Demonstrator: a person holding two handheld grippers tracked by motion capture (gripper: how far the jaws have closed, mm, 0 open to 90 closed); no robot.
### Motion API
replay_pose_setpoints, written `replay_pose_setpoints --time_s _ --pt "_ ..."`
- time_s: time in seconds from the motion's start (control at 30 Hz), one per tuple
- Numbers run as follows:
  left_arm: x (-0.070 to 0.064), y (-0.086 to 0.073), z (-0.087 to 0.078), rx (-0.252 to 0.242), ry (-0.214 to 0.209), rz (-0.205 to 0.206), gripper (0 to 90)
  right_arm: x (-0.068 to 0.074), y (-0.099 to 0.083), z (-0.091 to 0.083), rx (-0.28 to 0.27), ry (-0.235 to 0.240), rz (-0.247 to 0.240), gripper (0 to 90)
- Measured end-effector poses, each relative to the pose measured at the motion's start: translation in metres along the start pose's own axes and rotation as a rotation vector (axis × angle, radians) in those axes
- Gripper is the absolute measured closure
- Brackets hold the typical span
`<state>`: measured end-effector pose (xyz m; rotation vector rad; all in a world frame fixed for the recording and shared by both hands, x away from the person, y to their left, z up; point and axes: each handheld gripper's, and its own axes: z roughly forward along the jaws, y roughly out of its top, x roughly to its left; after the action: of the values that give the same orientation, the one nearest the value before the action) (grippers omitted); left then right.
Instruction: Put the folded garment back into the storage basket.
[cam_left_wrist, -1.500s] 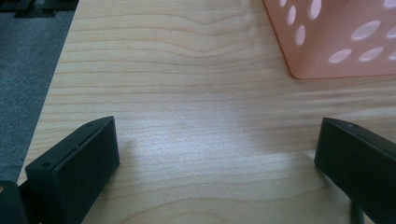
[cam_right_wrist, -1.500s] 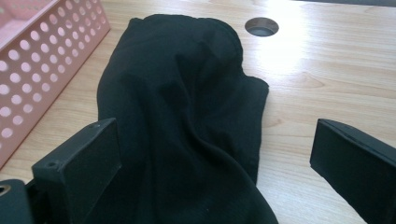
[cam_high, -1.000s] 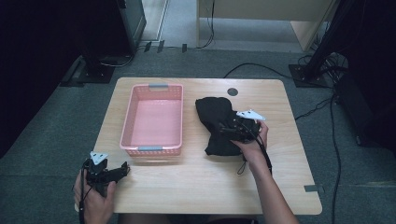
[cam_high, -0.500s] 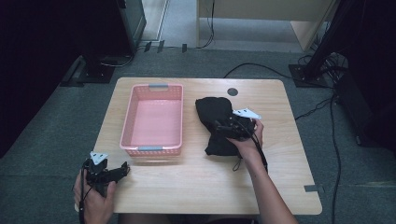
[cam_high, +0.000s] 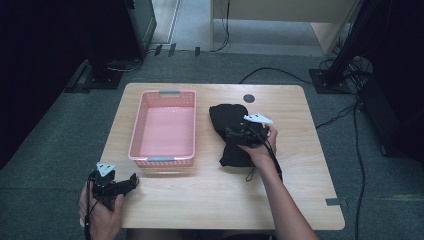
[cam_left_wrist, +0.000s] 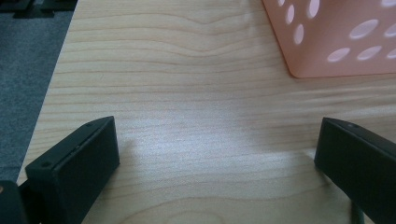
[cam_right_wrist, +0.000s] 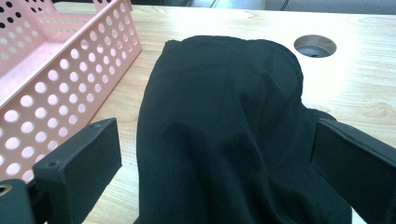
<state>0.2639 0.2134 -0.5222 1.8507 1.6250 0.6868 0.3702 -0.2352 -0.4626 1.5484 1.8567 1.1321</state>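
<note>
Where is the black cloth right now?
In the high view the black cloth lies on the table, right of the pink basket and near the round cable hole. The right gripper sits over it, jaws open either side.

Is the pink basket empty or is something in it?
Empty. The high view shows the pink basket's bare floor, and the black cloth lies beside it on the table.

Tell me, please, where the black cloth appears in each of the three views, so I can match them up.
High view: the black cloth lies right of centre on the table, under the right gripper.
Left gripper view: the cloth is not in this picture.
Right gripper view: it fills the centre, between the open jaws.
Shared landmark: the pink basket, left of the cloth.
</note>
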Motion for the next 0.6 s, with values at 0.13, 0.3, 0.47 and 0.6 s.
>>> replay_pose_setpoints --time_s 0.13,0.3,0.47,0.6 --pt "0.000 0.000 0.000 0.000 0.000 0.000 0.0 0.002 0.004 0.005 0.005 -0.008 -0.004 1.7" --pt "0.000 0.000 0.000 0.000 0.000 0.000 0.0 0.004 0.005 0.012 0.020 -0.015 -0.006 1.7" --pt "0.000 0.000 0.000 0.000 0.000 0.000 0.0 0.003 0.005 0.020 0.032 -0.028 0.004 1.7" --pt "0.000 0.000 0.000 0.000 0.000 0.000 0.0 0.003 0.004 0.025 0.039 -0.046 0.006 1.7"
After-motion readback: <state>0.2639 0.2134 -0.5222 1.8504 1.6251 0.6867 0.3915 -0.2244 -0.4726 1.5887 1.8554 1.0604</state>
